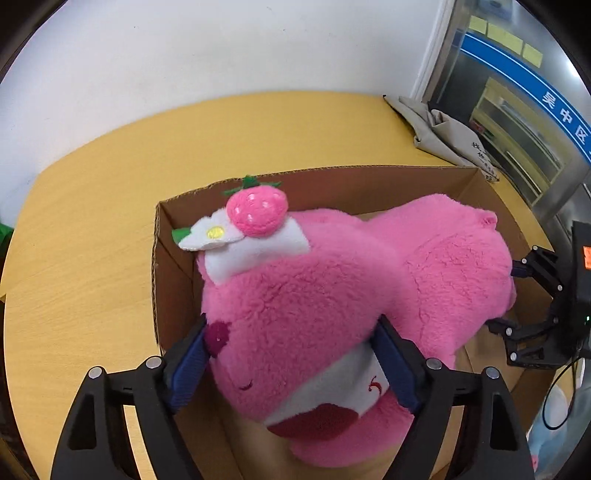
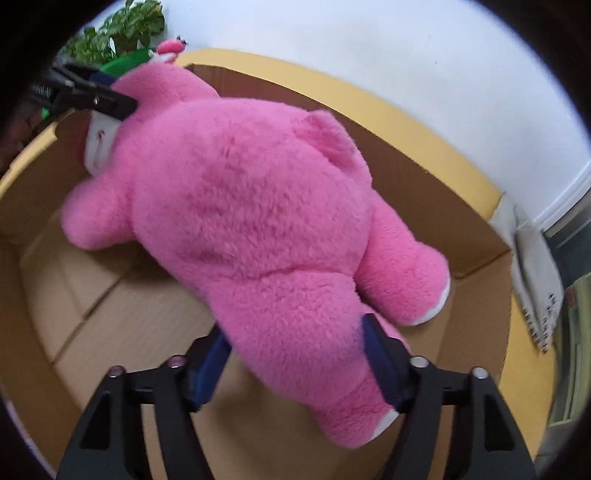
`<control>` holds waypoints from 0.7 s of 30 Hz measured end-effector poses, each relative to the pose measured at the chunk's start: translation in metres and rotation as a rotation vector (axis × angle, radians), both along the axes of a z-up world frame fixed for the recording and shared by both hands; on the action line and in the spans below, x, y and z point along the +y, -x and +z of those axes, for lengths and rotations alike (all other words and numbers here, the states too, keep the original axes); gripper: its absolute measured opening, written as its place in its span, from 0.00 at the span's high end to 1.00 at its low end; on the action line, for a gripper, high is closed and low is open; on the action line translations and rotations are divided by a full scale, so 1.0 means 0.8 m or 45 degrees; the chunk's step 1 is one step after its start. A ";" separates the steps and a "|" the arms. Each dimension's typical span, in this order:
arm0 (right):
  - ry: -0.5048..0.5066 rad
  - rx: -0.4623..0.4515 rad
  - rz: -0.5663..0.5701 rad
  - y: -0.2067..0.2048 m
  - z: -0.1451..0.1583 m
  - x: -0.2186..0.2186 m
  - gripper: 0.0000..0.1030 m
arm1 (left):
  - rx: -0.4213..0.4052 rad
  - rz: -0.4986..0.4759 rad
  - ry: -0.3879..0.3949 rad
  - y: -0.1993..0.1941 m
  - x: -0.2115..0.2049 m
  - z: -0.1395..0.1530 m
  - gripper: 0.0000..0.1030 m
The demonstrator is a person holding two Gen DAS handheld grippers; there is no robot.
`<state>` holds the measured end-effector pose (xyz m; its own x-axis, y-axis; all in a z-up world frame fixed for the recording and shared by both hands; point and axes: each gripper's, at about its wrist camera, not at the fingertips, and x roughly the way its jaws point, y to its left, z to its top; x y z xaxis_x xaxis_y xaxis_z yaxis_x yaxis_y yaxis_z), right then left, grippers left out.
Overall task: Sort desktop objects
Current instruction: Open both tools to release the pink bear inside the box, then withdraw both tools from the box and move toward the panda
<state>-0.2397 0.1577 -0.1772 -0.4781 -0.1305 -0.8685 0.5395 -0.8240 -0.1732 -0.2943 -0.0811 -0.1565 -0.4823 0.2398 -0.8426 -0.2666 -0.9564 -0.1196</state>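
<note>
A big pink plush bear [image 1: 314, 306] with a strawberry [image 1: 257, 210] on its head hangs over the open cardboard box [image 1: 166, 266]. My left gripper [image 1: 291, 365] is shut on the bear's head, its blue pads pressing both sides of the face. My right gripper [image 2: 295, 365] is shut on the bear's lower body near a leg [image 2: 354, 398]. The bear's back [image 2: 251, 206] fills the right wrist view above the box floor [image 2: 110, 314]. The left gripper also shows in the right wrist view [image 2: 96, 99], and the right gripper in the left wrist view [image 1: 535, 280].
The box sits on a round yellow table [image 1: 92, 221] against a white wall. A folded grey cloth bag [image 1: 439, 129] lies at the table's far right edge. A green plant [image 2: 118, 33] stands beyond the table. A glass door [image 1: 517, 110] is at the right.
</note>
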 end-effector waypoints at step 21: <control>0.383 -0.200 -0.289 -0.255 0.168 0.095 0.20 | -0.061 0.148 -0.128 -0.312 -0.023 0.136 0.00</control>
<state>-0.0356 0.2341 -0.0426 -0.3887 -0.2965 -0.8724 0.3386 -0.9265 0.1641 -0.0443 -0.0998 -0.0476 -0.4719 0.2689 -0.8396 -0.1463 -0.9630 -0.2262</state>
